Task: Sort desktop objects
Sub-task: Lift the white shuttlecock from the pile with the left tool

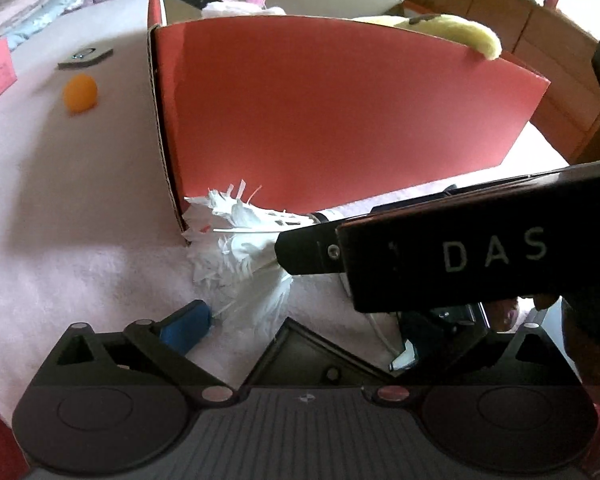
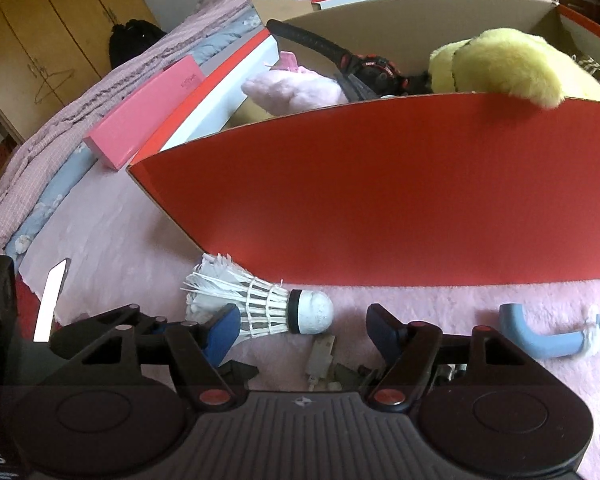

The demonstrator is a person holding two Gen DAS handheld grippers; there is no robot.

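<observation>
I see a white feather shuttlecock (image 2: 260, 308) on its side just in front of the red box (image 2: 400, 192), cork twd the blue hook (image 2: 540, 336).

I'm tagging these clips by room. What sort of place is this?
Most likely a bedroom at home. Folded bedding is heaped along one side, wooden wardrobe doors stand behind it with a wire hanger on them, and the red box sits on a pink fleecy cover.
</observation>
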